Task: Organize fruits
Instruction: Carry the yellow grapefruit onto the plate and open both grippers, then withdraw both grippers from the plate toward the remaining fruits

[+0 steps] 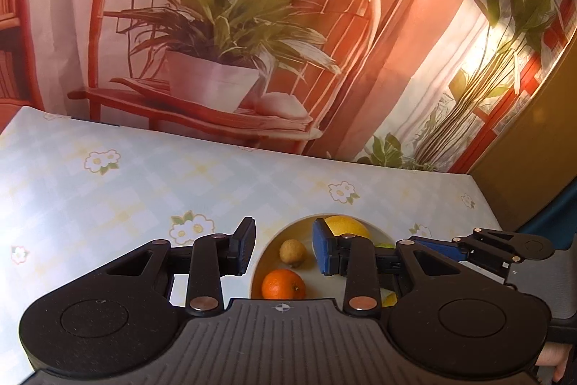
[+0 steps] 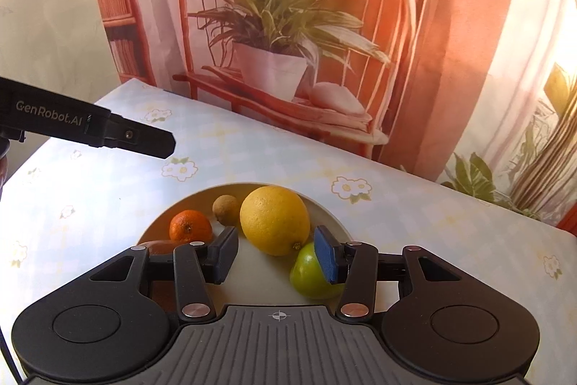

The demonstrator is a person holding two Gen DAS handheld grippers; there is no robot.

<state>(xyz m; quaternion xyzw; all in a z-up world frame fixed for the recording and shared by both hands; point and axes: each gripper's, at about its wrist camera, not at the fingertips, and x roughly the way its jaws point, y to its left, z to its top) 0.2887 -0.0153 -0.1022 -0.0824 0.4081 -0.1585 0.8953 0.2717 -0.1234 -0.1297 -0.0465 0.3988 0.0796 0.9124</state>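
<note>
Fruits look already gathered in the plate: lemon just ahead of the right gripper, green apple at its right pad, tangerine and kiwi ahead-left. Both the right and the left gripper are spread, empty. Likely near done; next move, if any, is backing off or regrasping. Only readable writing: "GenRobot.AI" on the left tool.

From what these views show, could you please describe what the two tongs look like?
Both the left tongs and right tongs are matte black plastic with ribbed grey bases, silver rivets, crosshair marks and blue ridged pads. White "GenRobot.AI" lettering marks the left one's side.
</note>
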